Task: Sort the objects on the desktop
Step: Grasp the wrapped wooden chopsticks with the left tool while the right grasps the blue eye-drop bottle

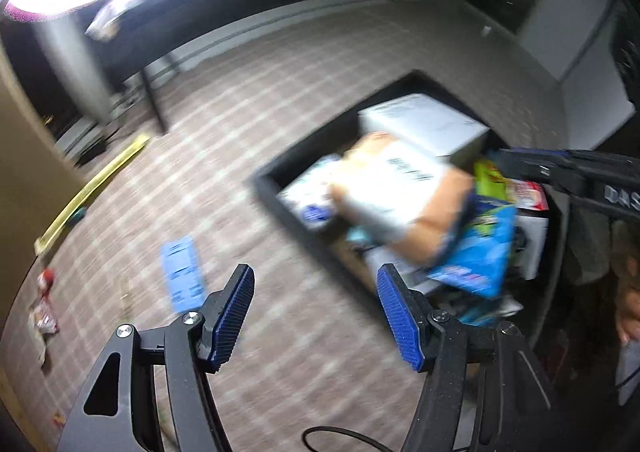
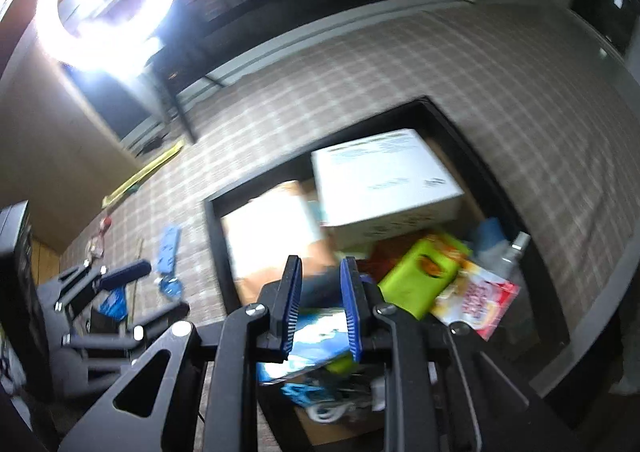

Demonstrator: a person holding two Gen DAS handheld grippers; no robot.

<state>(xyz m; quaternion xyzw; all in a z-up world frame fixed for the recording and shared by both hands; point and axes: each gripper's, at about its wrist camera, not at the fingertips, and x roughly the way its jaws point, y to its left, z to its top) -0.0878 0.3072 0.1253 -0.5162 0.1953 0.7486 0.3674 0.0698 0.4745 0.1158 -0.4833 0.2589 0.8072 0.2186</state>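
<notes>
A black bin on the checked tablecloth holds several things: a white box, a tan and white package, a blue bag, a green carton and a red snack pouch. My left gripper is open and empty over the cloth, left of the bin's near corner. My right gripper is above the bin's near edge, its jaws a narrow gap apart; a blue bag shows below them, grip unclear. A blue packet lies on the cloth.
Red and white wrappers lie near the table's left edge. A yellow strip lies along that edge. A bright ring light stands at the back left. The left gripper shows in the right wrist view, low left.
</notes>
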